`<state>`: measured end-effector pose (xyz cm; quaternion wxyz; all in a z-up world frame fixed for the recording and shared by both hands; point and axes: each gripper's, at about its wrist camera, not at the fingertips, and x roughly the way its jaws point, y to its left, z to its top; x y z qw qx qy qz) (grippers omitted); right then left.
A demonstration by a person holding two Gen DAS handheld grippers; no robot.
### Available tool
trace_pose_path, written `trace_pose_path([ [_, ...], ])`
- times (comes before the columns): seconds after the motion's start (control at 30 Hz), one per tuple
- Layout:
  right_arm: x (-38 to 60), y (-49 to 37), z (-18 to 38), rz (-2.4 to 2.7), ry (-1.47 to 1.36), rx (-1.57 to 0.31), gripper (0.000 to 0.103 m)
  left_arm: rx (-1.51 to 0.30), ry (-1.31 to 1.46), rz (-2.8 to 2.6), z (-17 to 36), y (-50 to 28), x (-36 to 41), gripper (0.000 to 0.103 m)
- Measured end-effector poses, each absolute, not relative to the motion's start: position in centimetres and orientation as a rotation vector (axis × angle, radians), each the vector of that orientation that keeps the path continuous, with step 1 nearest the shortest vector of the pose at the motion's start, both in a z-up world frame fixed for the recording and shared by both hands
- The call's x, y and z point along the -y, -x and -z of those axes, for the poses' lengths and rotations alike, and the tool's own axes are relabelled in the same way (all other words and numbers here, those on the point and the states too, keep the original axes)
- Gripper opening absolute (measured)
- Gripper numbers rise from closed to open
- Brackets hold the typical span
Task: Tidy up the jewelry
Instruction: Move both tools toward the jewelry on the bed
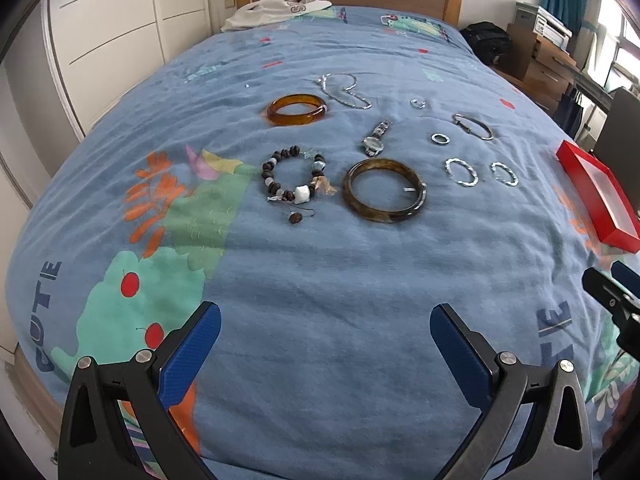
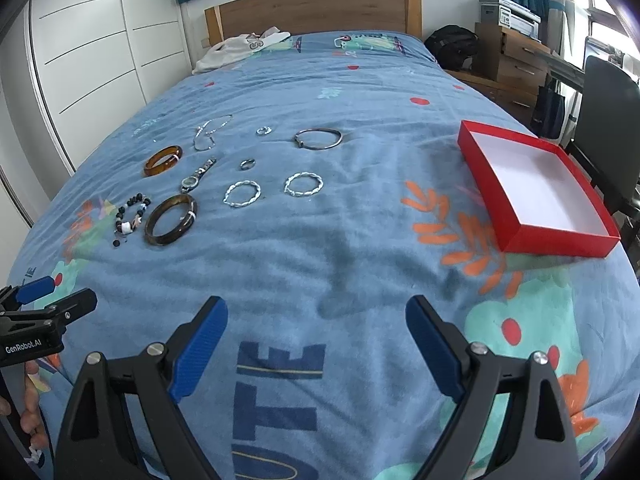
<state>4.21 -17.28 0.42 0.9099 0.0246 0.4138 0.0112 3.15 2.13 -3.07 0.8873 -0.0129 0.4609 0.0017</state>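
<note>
Jewelry lies spread on a blue bedspread: an amber bangle [image 1: 297, 109] [image 2: 163, 159], a dark brown bangle [image 1: 383, 189] [image 2: 171, 219], a beaded bracelet [image 1: 294, 178] [image 2: 131, 214], a watch [image 1: 376, 137] [image 2: 198, 175], a silver chain [image 1: 345, 90] [image 2: 210, 131], two twisted silver rings [image 1: 462, 171] [image 2: 242, 193], a thin silver bangle [image 1: 474, 127] [image 2: 319, 138] and small rings [image 1: 440, 138]. An empty red box [image 2: 554, 236] [image 1: 600, 200] sits at the right. My left gripper [image 1: 325, 326] and right gripper [image 2: 316, 318] hover open near the bed's front, holding nothing.
White clothing [image 1: 276, 10] lies by the wooden headboard [image 2: 312, 10]. White wardrobe doors [image 2: 92, 52] stand left. A black bag [image 2: 452, 50], wooden drawers [image 2: 516, 64] with a printer, and a dark chair [image 2: 612, 120] stand right of the bed. A hand [image 2: 30, 400] holds the left gripper.
</note>
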Motion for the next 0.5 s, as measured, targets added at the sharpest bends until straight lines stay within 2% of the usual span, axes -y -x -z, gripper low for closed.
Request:
trace_pose_path([
  [0.5,18.8,-6.7,0.2,-0.038,-0.073,-0.865,0.091,-0.966,0.059,-0.064,3.6,-4.6,-4.2,0.102],
])
